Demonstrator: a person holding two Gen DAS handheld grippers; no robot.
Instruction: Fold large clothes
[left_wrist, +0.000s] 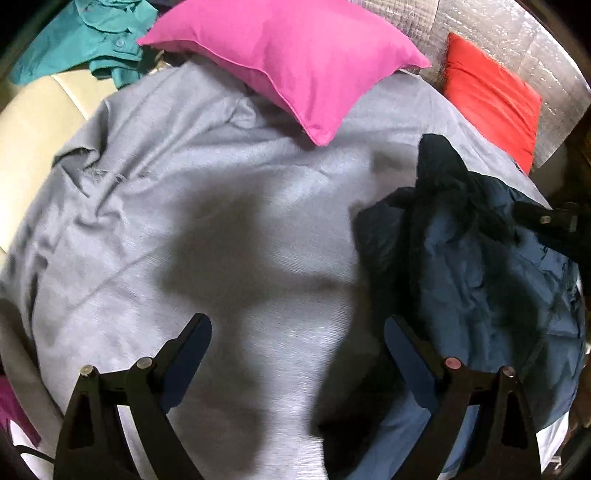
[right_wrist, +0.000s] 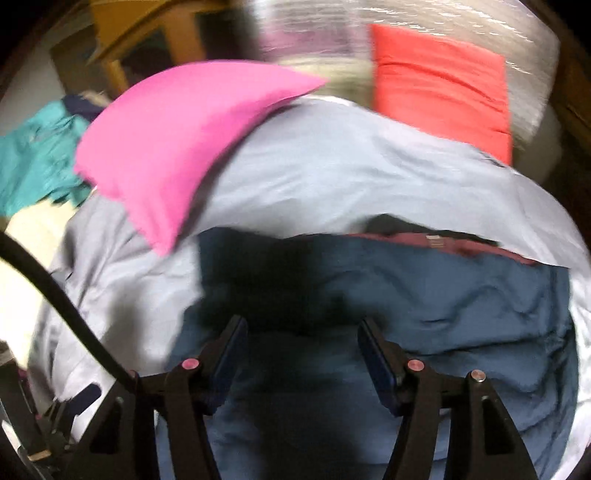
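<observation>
Grey sheet (left_wrist: 207, 206) covers the work surface. Blue garment (left_wrist: 480, 266) lies crumpled right of the left gripper (left_wrist: 297, 332) — directly beneath the right gripper (right_wrist: 303, 332). Both tongs stand wide, empty.

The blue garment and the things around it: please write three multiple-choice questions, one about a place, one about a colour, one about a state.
1. Where does the blue garment lie?
A. on the grey sheet
B. on the pink pillow
C. on the floor

2. What colour is the pillow at the far right?
A. green
B. red
C. white

3. How is the left hand-held gripper?
A. shut on the garment
B. open, holding nothing
C. shut on the sheet

Answers:
1 A, grey sheet shows around the garment.
2 B, it is plainly red beside the pink one.
3 B, its fingers stand wide apart with only sheet between them.
</observation>
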